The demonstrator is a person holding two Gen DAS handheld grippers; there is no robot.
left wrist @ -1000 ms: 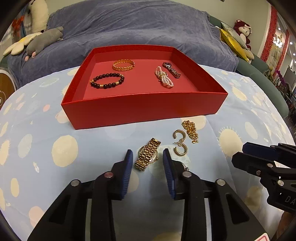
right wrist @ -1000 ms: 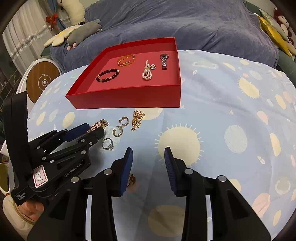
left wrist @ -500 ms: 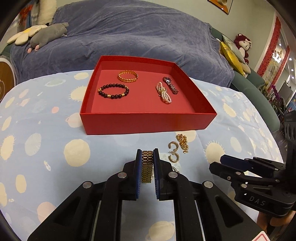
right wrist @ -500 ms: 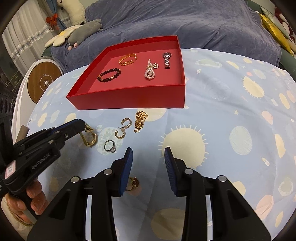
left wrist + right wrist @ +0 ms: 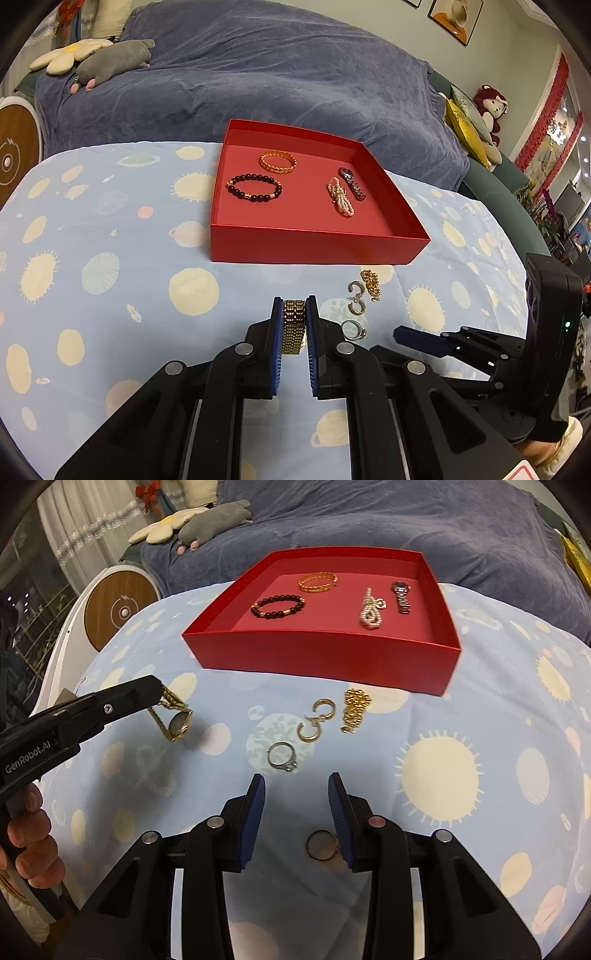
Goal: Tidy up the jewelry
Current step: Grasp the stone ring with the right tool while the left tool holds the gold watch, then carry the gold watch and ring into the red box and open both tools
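— Left gripper (image 5: 294,332)? Clamped tight on gold watch (image 5: 294,326) at lower centre, band upright between blue pads; watch hanging off the tip at mid left in right wrist view.

— Right gripper (image 5: 296,812)? Spread wide, gripping nothing, low centre over sun-print cloth (image 5: 480,794).

— Beyond? Silver ring (image 5: 282,757), hoop earrings (image 5: 317,720), gold chain (image 5: 354,709) at centre; red tray (image 5: 325,657) higher up, with beaded bracelet (image 5: 277,606) inside.
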